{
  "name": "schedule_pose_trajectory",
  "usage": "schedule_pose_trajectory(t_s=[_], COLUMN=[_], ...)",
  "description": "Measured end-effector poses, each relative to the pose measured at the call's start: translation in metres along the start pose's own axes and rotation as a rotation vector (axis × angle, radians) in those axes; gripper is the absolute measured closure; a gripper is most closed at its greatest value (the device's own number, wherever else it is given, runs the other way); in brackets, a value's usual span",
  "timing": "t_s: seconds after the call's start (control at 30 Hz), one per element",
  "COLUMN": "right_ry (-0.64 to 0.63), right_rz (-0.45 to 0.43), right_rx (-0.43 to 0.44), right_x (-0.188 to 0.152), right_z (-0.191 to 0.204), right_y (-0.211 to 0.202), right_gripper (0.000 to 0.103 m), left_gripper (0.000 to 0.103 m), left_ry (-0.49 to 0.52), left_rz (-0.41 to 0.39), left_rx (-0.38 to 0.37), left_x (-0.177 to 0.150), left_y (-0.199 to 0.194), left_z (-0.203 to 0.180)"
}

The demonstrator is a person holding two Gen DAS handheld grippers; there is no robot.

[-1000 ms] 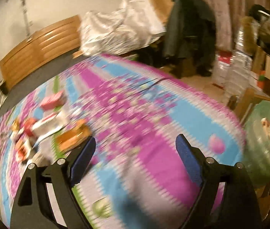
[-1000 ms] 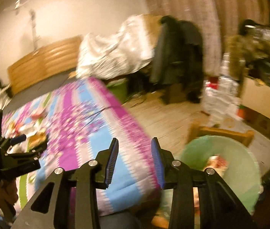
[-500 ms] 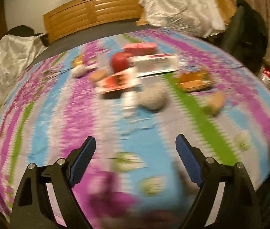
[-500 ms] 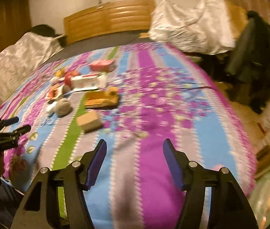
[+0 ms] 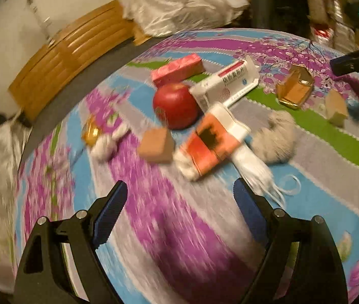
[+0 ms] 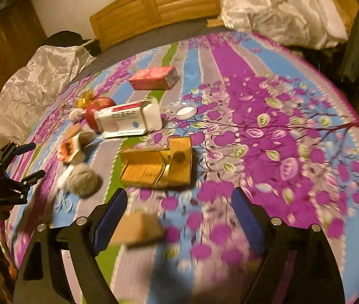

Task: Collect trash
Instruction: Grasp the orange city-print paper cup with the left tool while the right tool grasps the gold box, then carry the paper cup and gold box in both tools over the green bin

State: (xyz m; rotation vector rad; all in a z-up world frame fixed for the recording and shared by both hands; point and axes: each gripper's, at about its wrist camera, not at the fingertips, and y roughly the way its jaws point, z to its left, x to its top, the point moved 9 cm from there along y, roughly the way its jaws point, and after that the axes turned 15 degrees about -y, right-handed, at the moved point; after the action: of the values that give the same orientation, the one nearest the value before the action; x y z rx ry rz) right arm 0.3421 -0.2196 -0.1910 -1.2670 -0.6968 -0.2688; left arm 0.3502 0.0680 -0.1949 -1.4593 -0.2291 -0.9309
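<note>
Left wrist view: my left gripper (image 5: 178, 202) is spread wide with nothing in it, and the orange-and-white carton (image 5: 213, 140) lies on the bed (image 5: 154, 228) straight ahead, long axis running diagonally away. Right wrist view: my right gripper (image 6: 177, 210) is opening, empty, with the small tan box (image 6: 137, 229) just beside its left finger, so I'd say the right hand is nearer its pick.
</note>
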Motion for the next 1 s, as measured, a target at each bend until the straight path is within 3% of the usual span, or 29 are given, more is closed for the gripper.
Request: schedule_pose_trajectory(t_s=[0.1, 0.27, 0.3, 0.37, 0.4, 0.47, 0.7, 1.0], right_ry=[0.042, 0.071, 0.068, 0.066, 0.072, 0.091, 0.093, 0.099], right_rz=[0.022, 0.044, 0.062, 0.060, 0.053, 0.044, -0.002, -0.166], right_rx=[0.032, 0.127, 0.140, 0.118, 0.116, 0.134, 0.126, 0.084], right_x=[0.006, 0.011, 0.011, 0.012, 0.012, 0.013, 0.009, 0.026], right_z=[-0.004, 0.000, 0.001, 0.000, 0.000, -0.001, 0.002, -0.003], right_y=[0.024, 0.051, 0.059, 0.065, 0.063, 0.063, 0.046, -0.032], right_gripper=[0.019, 0.022, 0.027, 0.037, 0.040, 0.077, 0.078, 0.078], left_gripper=[0.021, 0.026, 0.027, 0.040, 0.052, 0.064, 0.070, 0.070], left_ry=[0.067, 0.261, 0.278, 0.292, 0.294, 0.299, 0.199, -0.071], left_rz=[-0.003, 0.047, 0.054, 0.078, 0.092, 0.090, 0.063, -0.012], left_rx=[-0.055, -0.129, -0.135, -0.150, -0.171, -0.193, -0.144, -0.049], left_x=[0.015, 0.017, 0.017, 0.016, 0.015, 0.013, 0.004, -0.025], left_y=[0.019, 0.050, 0.055, 0.065, 0.068, 0.066, 0.048, -0.031], left_z=[-0.008, -0.028, -0.030, -0.033, -0.035, -0.043, -0.041, -0.006])
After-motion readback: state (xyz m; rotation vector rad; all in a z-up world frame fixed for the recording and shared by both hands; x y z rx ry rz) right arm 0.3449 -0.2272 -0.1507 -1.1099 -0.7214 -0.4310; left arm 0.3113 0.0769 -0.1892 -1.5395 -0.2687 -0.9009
